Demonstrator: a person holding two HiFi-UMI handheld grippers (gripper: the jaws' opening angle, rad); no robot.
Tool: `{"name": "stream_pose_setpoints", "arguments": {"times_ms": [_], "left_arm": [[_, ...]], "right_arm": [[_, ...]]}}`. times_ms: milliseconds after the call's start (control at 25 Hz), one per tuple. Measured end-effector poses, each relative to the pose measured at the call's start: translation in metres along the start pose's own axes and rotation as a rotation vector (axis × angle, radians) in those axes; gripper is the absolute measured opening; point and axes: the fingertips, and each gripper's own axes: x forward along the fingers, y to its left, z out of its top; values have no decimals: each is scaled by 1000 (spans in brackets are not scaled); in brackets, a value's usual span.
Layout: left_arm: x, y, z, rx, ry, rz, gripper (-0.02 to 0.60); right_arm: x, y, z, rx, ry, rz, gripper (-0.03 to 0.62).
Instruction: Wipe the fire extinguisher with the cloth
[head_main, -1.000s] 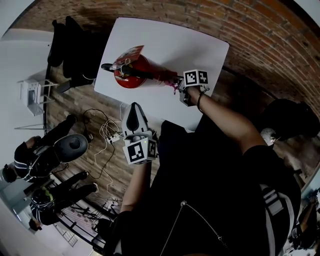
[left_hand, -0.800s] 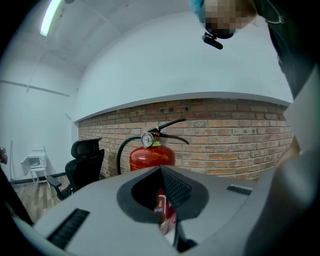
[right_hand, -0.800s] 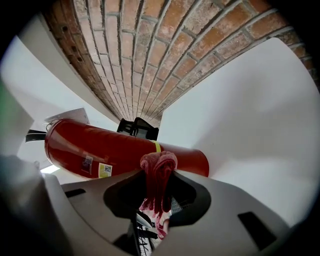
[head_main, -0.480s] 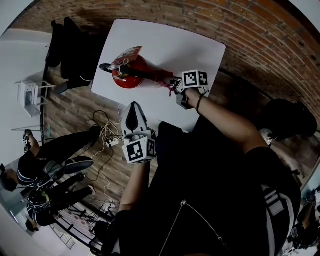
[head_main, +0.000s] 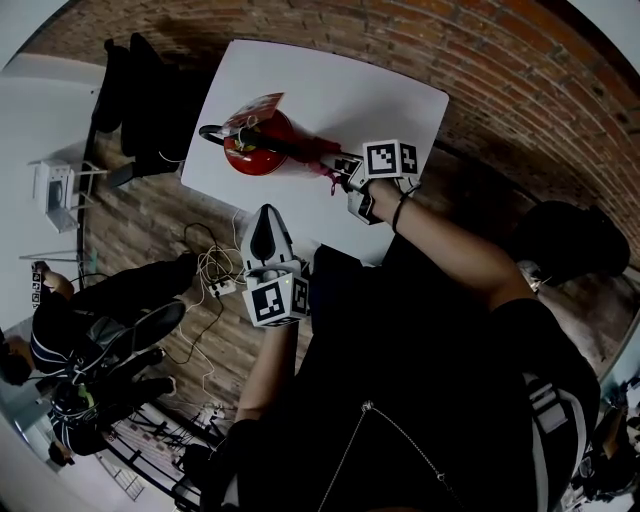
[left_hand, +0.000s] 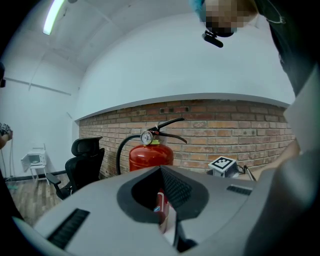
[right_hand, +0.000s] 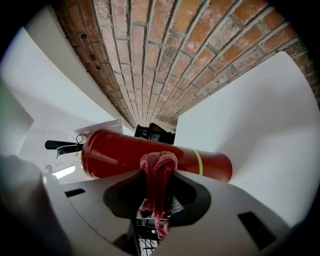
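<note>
A red fire extinguisher (head_main: 256, 148) with a black handle and hose stands upright on the white table (head_main: 380, 95). It also fills the right gripper view as a red cylinder (right_hand: 115, 152) with a yellow band. My right gripper (head_main: 346, 172) is shut on a pink-red cloth (right_hand: 158, 172), and the bunched cloth (head_main: 334, 180) lies against the cylinder's side. My left gripper (head_main: 265, 232) hangs off the table's near edge, away from the extinguisher (left_hand: 150, 155), with its jaws shut and nothing between them.
A black office chair (head_main: 140, 90) stands at the table's left end, and shows as the chair (left_hand: 85, 162) beside the brick wall. Cables and a power strip (head_main: 215, 272) lie on the wood floor. Seated people (head_main: 90, 345) are at lower left, and a small white stand (head_main: 55, 190) beyond.
My right gripper has slid the cloth a little to the left along the extinguisher. The left gripper has hardly moved. The people at lower left have shifted.
</note>
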Motion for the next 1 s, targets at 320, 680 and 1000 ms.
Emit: {"name": "stream_pose_setpoints", "arguments": {"times_ms": [320,680,1000], "left_arm": [[-1,-2,1,0,-6,-1,9],[0,0,5,-1,-22,7,9],[2,0,8,-7,-28,10,9]], "right_arm": [[-10,33,3,-21,3,26,114],[-22,78,12,-51,8,93,114],[-30,104,18,-67,9,149,114]]}}
